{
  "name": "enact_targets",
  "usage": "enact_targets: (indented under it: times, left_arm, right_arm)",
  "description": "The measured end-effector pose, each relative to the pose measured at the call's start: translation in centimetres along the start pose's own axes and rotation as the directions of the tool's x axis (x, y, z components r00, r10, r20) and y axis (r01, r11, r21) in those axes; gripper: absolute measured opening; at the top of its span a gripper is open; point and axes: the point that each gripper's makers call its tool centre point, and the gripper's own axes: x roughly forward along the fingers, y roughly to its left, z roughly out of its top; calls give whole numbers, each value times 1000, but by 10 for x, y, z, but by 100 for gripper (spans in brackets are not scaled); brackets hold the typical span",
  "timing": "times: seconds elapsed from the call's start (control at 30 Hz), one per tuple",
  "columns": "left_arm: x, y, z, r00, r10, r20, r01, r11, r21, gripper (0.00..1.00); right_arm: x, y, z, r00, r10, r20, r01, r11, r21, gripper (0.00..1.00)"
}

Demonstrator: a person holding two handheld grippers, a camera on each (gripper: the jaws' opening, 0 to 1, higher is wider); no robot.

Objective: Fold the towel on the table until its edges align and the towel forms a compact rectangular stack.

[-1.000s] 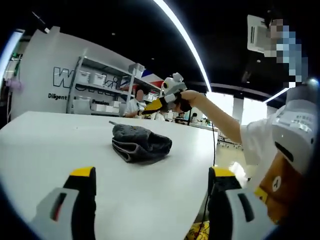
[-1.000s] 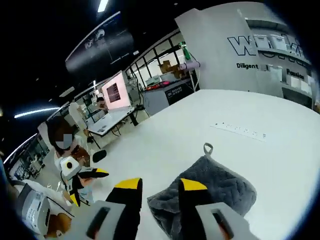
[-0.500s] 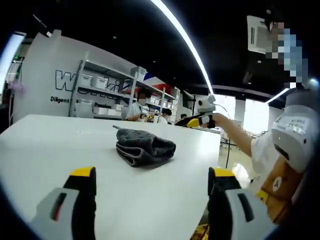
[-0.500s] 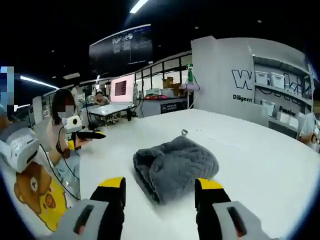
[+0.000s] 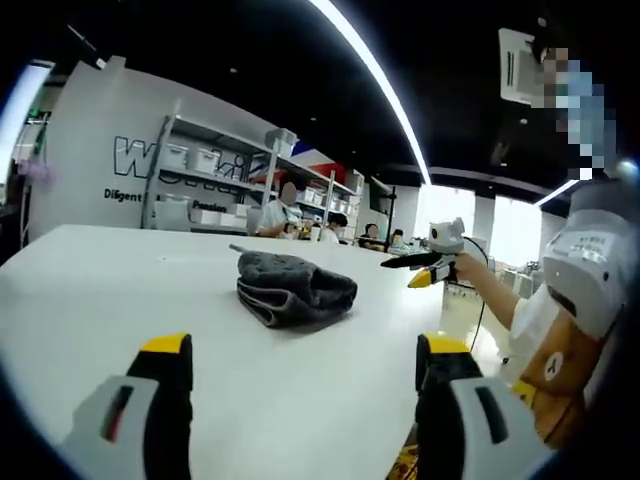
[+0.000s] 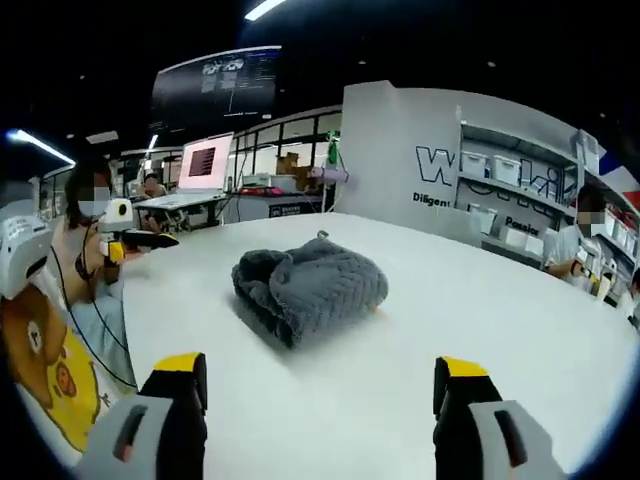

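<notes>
A dark grey towel [image 5: 296, 287] lies folded in a soft, rounded bundle on the white table [image 5: 90, 310], with a small hanging loop at its far end. My left gripper [image 5: 304, 350] stands open well short of it, nothing between the jaws. The right gripper [image 5: 436, 262] shows in a hand beyond the table's right edge. In the right gripper view the same towel [image 6: 310, 287] sits ahead on the table [image 6: 500, 320]. My right gripper [image 6: 320, 366] is open wide and clear of it. The left gripper [image 6: 128, 238] hangs at the left, off the table.
A white wall with lettering and shelves of bins [image 5: 195, 185] stand behind the table. People sit in the background [image 5: 285, 205]. A desk with a lit monitor [image 6: 205, 162] lies further back. A person's bear-print shirt [image 6: 40, 345] is at the table's near edge.
My right gripper has drawn back from the towel and its jaws have spread wider. In the left gripper view it has swung right, off the table's edge. The towel has stayed put.
</notes>
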Motion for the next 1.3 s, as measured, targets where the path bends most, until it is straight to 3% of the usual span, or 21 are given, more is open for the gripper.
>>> enact_targets:
  times: [0.13, 0.37, 0.5, 0.53, 0.6, 0.7, 0.8, 0.97, 1.1, 1.13, 1.3]
  left_arm:
    - [1, 1, 1, 1000, -7, 1, 7, 1000, -3, 97]
    - [2, 3, 5, 1000, -22, 13, 23, 999, -23, 98]
    - [3, 3, 6, 999, -26, 18, 27, 999, -25, 99]
    - [10, 11, 22, 998, -31, 55, 31, 999, 12, 99]
    - [15, 15, 27, 998, -35, 60, 33, 999, 25, 99]
    - [40, 16, 51, 990, -123, 61, 118, 990, 80, 99]
    - [64, 15, 69, 984, -162, 72, 153, 981, 124, 99]
    - [127, 3, 89, 953, -297, 52, 286, 945, 156, 95]
    - [169, 2, 93, 940, -339, 26, 327, 922, 206, 88]
    - [189, 0, 93, 926, -376, 16, 365, 908, 206, 88]
    - [234, 7, 89, 919, -393, 27, 385, 910, 156, 83]
  right_arm:
    - [-8, 0, -11, 1000, -10, -2, 11, 986, 169, 100]
    - [-19, -6, -10, 998, -58, 11, 56, 991, 121, 100]
    - [-24, -5, -8, 997, -69, 26, 65, 989, 135, 100]
    - [-24, -5, -8, 997, -69, 27, 65, 989, 135, 100]
    - [-25, -6, -10, 997, -74, 23, 70, 989, 133, 100]
    - [-28, -7, -12, 996, -83, 21, 80, 988, 134, 100]
    - [-29, -6, -12, 996, -82, 30, 77, 987, 142, 100]
    - [-34, -6, -15, 996, -86, 35, 79, 984, 157, 99]
    - [-41, -6, -13, 994, -103, 40, 96, 984, 150, 99]
    - [-44, -6, -13, 994, -106, 42, 98, 984, 149, 99]
    - [-53, -2, -11, 993, -111, 44, 103, 984, 143, 99]
